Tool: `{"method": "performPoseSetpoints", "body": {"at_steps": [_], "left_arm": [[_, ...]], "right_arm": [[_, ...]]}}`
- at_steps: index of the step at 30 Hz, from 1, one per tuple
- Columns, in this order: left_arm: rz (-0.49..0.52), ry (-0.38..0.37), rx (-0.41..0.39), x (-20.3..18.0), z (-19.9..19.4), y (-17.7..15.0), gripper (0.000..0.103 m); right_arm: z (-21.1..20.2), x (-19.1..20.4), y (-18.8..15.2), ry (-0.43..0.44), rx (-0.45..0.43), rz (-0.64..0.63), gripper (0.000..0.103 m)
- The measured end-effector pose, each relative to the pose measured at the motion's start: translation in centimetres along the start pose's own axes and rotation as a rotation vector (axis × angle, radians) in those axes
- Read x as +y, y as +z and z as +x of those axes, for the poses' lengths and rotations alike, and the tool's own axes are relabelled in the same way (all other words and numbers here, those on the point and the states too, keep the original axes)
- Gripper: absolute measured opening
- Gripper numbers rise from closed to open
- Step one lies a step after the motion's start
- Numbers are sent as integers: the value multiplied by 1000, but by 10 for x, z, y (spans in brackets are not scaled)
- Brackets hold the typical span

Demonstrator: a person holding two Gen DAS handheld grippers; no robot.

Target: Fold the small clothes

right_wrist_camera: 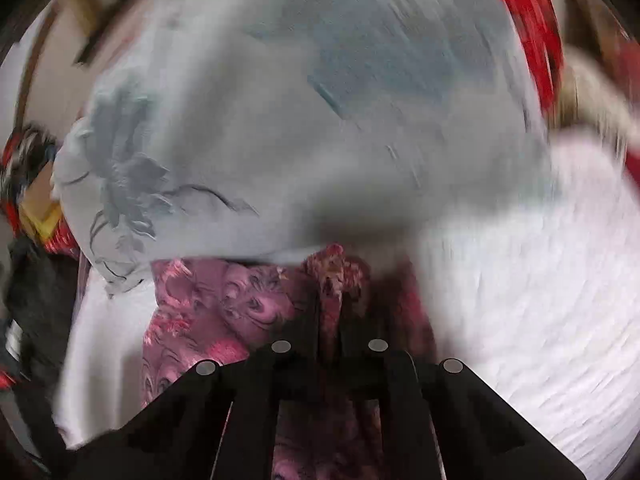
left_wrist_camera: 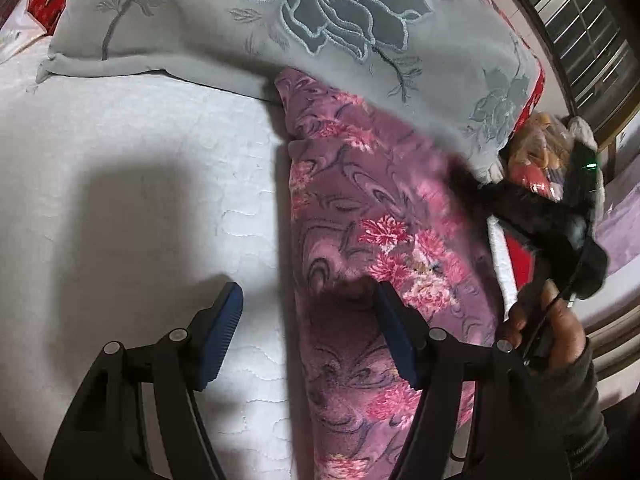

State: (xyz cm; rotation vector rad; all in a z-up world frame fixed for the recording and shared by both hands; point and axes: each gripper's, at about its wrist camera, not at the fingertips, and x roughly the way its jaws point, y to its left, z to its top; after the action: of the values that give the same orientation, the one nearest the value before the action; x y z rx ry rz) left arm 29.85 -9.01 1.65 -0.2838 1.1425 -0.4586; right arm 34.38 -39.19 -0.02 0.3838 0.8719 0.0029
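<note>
Left gripper (left_wrist_camera: pixel 306 336): fingers apart, nothing between, over pink garment's (left_wrist_camera: pixel 380 220) edge.
Right gripper (right_wrist_camera: pixel 330 300): clamped on pink garment, beside grey pillow (right_wrist_camera: pixel 280 100).

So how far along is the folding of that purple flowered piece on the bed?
Early. Done: the purple floral garment lies as a long strip on the white bed cover, one end under the grey pillow. In hand: the right gripper is shut on a bunch of its fabric; the left gripper hangs open over it, holding nothing. Left: no finished compact fold shows yet.
</note>
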Motion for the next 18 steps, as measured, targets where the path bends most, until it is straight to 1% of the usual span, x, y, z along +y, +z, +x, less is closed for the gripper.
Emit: {"method": "performPoseSetpoints", "body": {"at_steps": [1,2,4,5,6,7,8,10,12,13,14,15,16,17,18], "left_arm": [[1,-3,5,1,1,0,70],[4,-1,8,0,4,-1,71],[27,16,7,-2,4,-3,71],[40,24,4,-3,3,-2,71],[40,23,7,-3,1,-2,71],[29,10,12,-1,0,-1,71],[4,-16,18,3,-2,0,71],[-29,-62,17,6,-4,0,71],[-9,-33,18,3,-4,-4,71],[13,-2,21,-1,-1,-8,71],[36,34,23,-5,4,-11,72],[64,67,20,-10,7,-15,72],[87,89,10,-14,6,-17,72],[106,105,-3,-18,2,-20,71],[119,100,-11,-20,-2,-21,71]], "right_arm": [[-2,-2,1,-7,-35,16,7],[7,-9,1,-36,-9,52,8],[35,-26,-4,-67,135,110,9],[30,-27,-4,-68,109,118,18],[17,-22,-1,-74,69,98,20],[7,-17,0,-72,49,81,20],[-6,-13,-1,-54,26,63,20],[-39,-4,-12,28,-45,15,22],[-60,-3,-33,81,-62,-18,27],[-63,-6,-47,82,-44,-29,28],[-64,-14,-60,52,-9,-43,28],[-48,-19,-77,-44,90,-86,28],[-42,-24,-85,-70,127,-115,28],[-50,-25,-85,-64,91,-121,32],[-62,-25,-83,-83,73,-103,35]]}}
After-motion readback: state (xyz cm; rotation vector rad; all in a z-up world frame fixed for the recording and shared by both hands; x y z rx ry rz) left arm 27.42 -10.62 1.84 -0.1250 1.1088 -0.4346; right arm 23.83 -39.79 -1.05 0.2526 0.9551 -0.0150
